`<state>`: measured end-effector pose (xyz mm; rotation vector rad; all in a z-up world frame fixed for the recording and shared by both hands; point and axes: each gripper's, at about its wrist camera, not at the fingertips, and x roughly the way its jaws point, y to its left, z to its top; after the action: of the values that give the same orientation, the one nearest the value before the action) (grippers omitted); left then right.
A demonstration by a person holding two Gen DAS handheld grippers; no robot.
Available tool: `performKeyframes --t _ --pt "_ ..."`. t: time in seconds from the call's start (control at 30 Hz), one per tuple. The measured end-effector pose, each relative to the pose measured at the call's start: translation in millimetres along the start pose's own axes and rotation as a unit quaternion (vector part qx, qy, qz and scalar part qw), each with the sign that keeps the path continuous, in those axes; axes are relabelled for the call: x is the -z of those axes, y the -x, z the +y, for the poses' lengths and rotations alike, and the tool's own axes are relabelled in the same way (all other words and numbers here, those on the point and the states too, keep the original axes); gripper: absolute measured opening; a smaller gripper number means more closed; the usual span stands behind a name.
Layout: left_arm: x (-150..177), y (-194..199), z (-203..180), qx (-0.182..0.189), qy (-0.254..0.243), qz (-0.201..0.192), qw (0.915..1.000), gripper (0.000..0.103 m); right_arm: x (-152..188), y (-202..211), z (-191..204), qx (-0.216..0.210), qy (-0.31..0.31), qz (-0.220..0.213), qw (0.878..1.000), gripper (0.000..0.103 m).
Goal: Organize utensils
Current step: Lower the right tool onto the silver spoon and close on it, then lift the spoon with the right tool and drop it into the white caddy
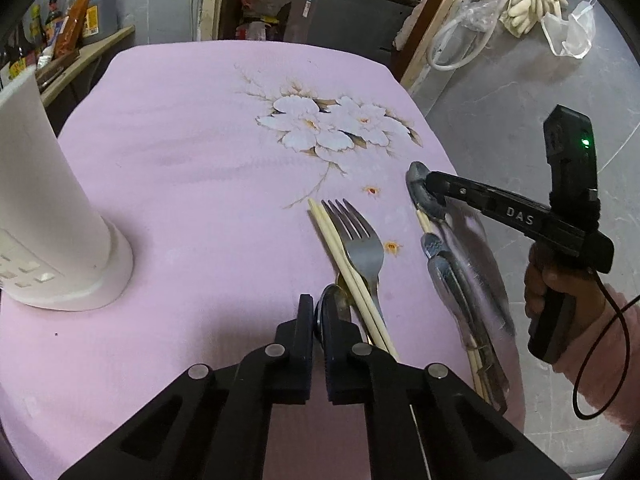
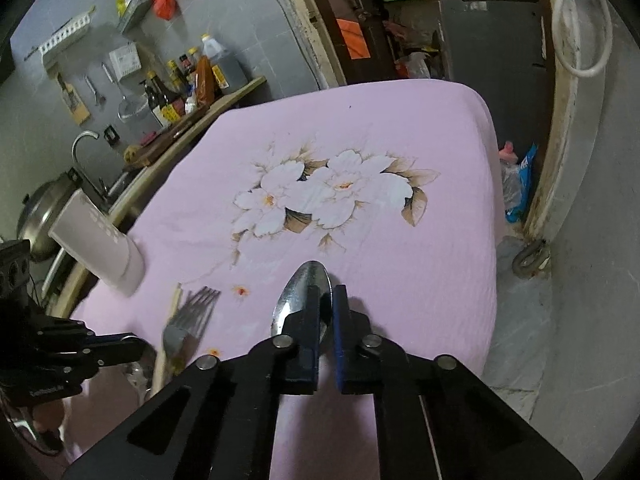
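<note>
Utensils: fork [image 1: 362,248] and chopsticks [image 1: 348,276] lie at 6 o'clock on the pink counter [image 1: 180,152]
Left gripper [image 1: 318,334]: pinching a spoon [image 1: 330,304], ready to lift
Right gripper [image 2: 325,322]: clamped on another spoon [image 2: 302,296]
Holder [image 1: 44,216]: upright at 9 o'clock; likely destination

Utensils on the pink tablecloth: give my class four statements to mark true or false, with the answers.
1. The right gripper is shut on a spoon. True.
2. The fork is inside the white holder. False: it lies on the tablecloth beside the chopsticks.
3. The white holder stands upright on the tablecloth. True.
4. The left gripper is open and empty. False: it is shut on a second spoon.
</note>
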<state>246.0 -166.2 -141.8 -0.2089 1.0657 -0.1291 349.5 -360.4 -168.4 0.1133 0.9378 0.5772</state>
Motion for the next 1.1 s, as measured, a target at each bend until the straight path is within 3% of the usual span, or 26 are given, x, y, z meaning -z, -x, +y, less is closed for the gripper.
performKeyframes --t 0.23,0.53,0.8,1.1 --pt "-7 25 -9 -0.022 -0.019 -0.029 0.9991 0.005 5 21 19 0.028 -0.004 -0.021 0.999 0.001" --pt "-16 82 -7 -0.057 -0.024 -0.112 0.9918 0.005 12 81 71 0.116 -0.003 -0.108 0.987 0.001" --pt "-35 142 17 -0.050 -0.050 -0.180 0.9812 0.005 -7 139 150 0.189 0.005 -0.216 0.958 0.001" --pt "-70 231 91 -0.081 -0.044 -0.262 0.9606 0.005 -58 154 267 0.217 0.034 -0.323 0.921 0.001"
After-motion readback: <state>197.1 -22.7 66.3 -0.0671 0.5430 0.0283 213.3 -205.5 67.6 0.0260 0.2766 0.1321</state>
